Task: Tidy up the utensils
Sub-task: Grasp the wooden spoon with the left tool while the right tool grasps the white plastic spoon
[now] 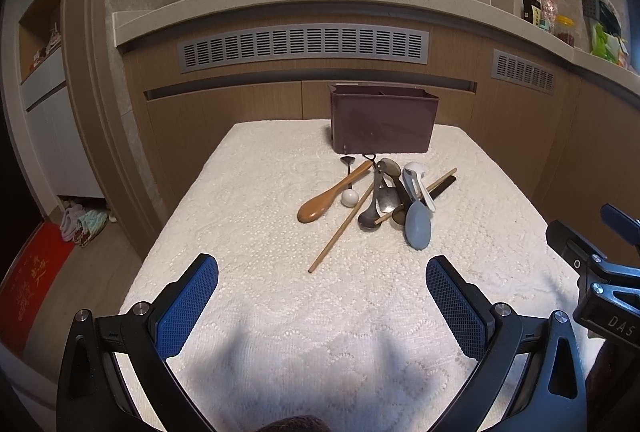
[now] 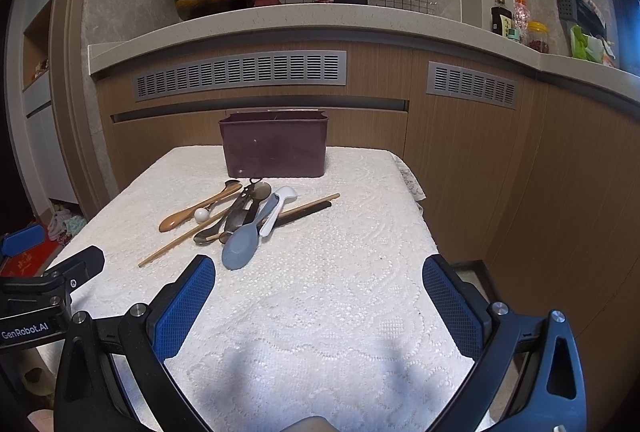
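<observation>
While both the left hand-held gripper (image 1: 322, 296) and the right hand-held gripper (image 2: 319, 296) hover spread wide and empty, the utensils (image 1: 380, 198) lie heaped (spoons, chopsticks) on the table (image 1: 256, 272), just before the maroon box (image 1: 382, 122).

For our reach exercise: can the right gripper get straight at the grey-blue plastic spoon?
Probably yes: the right gripper is open and empty, and the grey-blue plastic spoon lies nearest on top of the pile, bare cloth between.

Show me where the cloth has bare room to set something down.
Free: the white lace tablecloth left of the brown wooden spoon, and the near strip between the grey-blue plastic spoon and both open tongs. Crowded: the utensil pile before the maroon plastic bin.
</observation>
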Tool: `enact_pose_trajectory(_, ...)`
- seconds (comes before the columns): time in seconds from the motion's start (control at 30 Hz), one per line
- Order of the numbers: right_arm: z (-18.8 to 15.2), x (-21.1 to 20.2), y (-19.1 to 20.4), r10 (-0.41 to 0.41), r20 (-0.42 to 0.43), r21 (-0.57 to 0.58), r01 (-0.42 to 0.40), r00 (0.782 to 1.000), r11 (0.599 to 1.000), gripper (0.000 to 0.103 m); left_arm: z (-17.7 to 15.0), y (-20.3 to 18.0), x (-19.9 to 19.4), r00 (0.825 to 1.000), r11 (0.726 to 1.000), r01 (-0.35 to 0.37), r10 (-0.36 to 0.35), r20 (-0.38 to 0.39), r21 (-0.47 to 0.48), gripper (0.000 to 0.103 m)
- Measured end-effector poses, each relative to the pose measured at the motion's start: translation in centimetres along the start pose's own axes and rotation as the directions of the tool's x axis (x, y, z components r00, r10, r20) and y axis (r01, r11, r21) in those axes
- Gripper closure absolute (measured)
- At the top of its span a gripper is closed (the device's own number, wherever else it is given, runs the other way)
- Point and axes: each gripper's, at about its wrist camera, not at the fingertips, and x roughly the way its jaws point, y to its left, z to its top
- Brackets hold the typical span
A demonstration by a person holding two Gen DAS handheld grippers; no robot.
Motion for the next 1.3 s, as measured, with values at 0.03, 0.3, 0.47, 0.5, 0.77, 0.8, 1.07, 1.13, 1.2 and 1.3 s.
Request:
enact_pose_trajectory(0.03,0.2,0.3,-0.1,0.001,-0.001,-0.001,-0.001,1.000,1.000,0.000,0.3,0.2,0.4,1.000,1.000,0.006,-0.006,-0.007,-0.002,0.000)
enact_pose_trajectory(0.3,3.2,5.6,0.1,-0.020,-0.037,-0.061,0.018,0.999,0.998,0.000,4.5,2.4,5.8,0.997,0.999,0.045,-0.047,-0.056,-0.028,0.000)
enact_pose_trajectory(0.47,5.1,10.7,1.5,-0.018,-0.111,-0.128,0.004,0.994,0.992,0.000,7.0,3.8,9.1,0.997,0.998,0.053,-0.054,-0.063,-0.027,0.000)
enact_pose_trajectory(0.5,5.3,11.8,1.8,-0.009,-0.137,-0.142,-0.011,0.990,0.990,0.000,7.5,4.1,9.9,0.996,0.998,0.055,-0.056,-0.068,-0.024,0.000)
enact_pose_trajectory(0.77,4.5,17.4,4.1,0.132,-0.334,-0.106,-0.176,0.933,0.979,0.012,8.8,5.6,14.4,0.996,0.999,0.022,-0.020,-0.083,0.029,0.000)
enact_pose_trajectory(0.8,4.1,17.7,4.7,0.133,-0.346,-0.112,-0.181,0.929,0.977,0.028,8.7,5.8,14.8,0.996,0.999,0.021,-0.019,-0.092,0.028,0.000)
enact_pose_trajectory(1.07,6.2,20.5,5.5,0.101,-0.351,-0.140,-0.159,0.931,0.977,0.061,8.4,5.0,17.2,0.972,0.979,0.185,-0.170,-0.160,0.084,0.001)
enact_pose_trajectory(1.13,7.2,20.7,4.7,0.079,-0.324,-0.147,-0.132,0.943,0.980,0.061,8.7,4.1,17.8,0.960,0.967,0.227,-0.203,-0.191,0.113,0.006)
enact_pose_trajectory(1.2,7.7,20.6,3.8,0.064,-0.303,-0.154,-0.115,0.951,0.981,0.058,8.9,3.0,18.6,0.941,0.950,0.279,-0.240,-0.239,0.142,0.030)
enact_pose_trajectory(1.3,7.9,20.2,2.4,0.051,-0.281,-0.145,-0.095,0.958,0.985,0.058,9.4,1.3,19.9,0.898,0.915,0.371,-0.311,-0.311,0.157,0.055)
